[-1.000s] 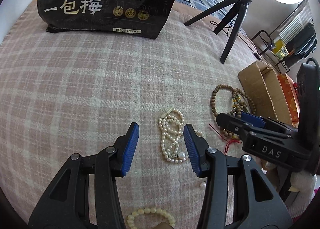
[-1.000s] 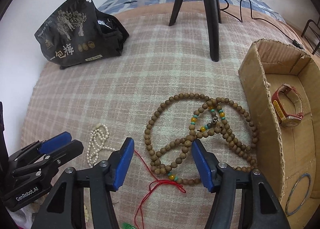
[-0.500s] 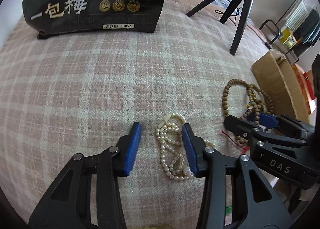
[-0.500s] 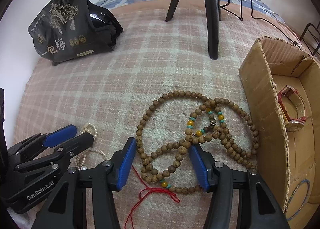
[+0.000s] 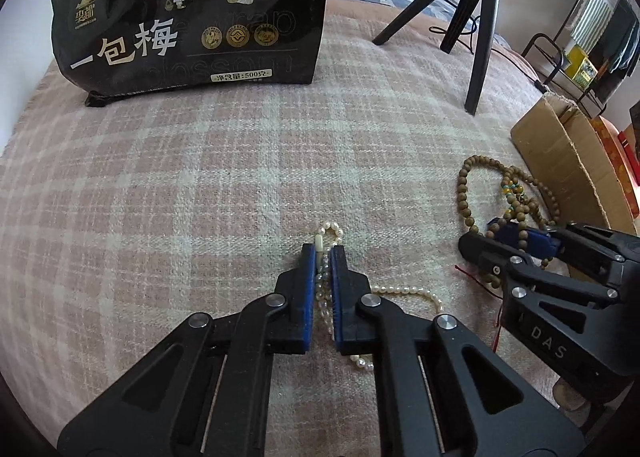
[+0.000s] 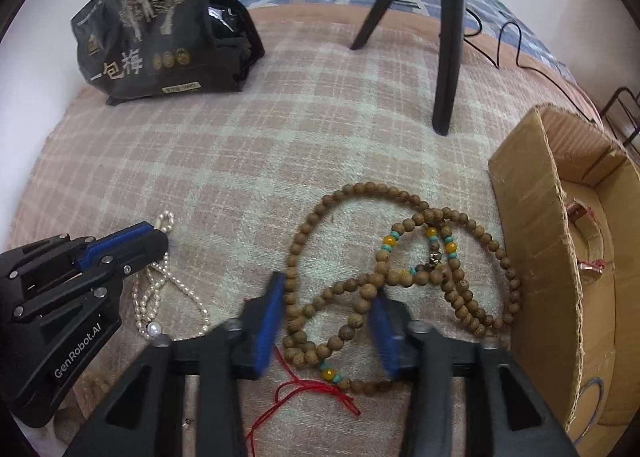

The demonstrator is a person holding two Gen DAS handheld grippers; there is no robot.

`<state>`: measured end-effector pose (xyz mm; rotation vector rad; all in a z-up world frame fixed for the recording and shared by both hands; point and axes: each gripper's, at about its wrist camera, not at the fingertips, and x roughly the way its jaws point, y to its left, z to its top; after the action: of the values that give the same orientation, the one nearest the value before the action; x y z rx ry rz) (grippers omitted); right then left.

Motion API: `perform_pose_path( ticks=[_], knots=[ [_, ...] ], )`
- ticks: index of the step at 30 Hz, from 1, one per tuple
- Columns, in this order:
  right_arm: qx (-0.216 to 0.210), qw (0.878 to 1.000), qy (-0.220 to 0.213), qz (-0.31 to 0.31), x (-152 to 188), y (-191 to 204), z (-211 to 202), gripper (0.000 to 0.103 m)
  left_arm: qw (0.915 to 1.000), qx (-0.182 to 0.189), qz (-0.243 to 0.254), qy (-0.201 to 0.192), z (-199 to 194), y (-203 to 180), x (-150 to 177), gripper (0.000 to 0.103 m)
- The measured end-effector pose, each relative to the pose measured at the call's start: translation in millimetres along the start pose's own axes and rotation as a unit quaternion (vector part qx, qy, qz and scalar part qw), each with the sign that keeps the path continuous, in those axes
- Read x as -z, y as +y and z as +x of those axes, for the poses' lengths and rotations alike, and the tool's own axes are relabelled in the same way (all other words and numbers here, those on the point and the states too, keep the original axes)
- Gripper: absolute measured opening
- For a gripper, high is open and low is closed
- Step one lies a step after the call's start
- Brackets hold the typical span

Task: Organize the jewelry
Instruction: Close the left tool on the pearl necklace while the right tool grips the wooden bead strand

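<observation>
left wrist view: left tool [image 5: 323,253] clamped on pearl necklace [image 5: 325,289] for lifting; right tool [image 6: 326,313] apart, straddling wooden bead strand [image 6: 404,281], ready to pinch.

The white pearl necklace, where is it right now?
The white pearl necklace lies on the pink plaid blanket, pinched between the left gripper fingers, left of the brown wooden bead strand.

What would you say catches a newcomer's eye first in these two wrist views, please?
Front and centre, the left tongs are pinched on a pearl necklace lying on the pink plaid blanket. Just right of them, the open right tongs straddle a tangle of wooden prayer beads beside a cardboard box.
</observation>
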<state>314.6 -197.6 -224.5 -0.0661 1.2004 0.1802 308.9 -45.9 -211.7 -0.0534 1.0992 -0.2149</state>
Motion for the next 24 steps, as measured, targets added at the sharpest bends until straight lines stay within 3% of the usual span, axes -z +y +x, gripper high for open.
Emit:
perform_pose_path(
  ticks=[2, 3, 24],
  knots=[
    [-0.001, 1.0, -0.006, -0.002, 0, 0, -1, 0.012, 1.0, 0.002, -0.007, -0.005, -5, 3, 0, 0.005],
    [-0.003, 1.0, -0.009, 0.0, 1, 0, -3, 0.011, 0.9999, 0.004, -0.009, -0.008, -8, 4, 0, 0.005],
    [-0.047, 0.991, -0.123, 0.0, 6, 8, -106, 0.01, 0.9959, 0.03, -0.023, -0.082, -99, 5, -2, 0.001]
  ],
)
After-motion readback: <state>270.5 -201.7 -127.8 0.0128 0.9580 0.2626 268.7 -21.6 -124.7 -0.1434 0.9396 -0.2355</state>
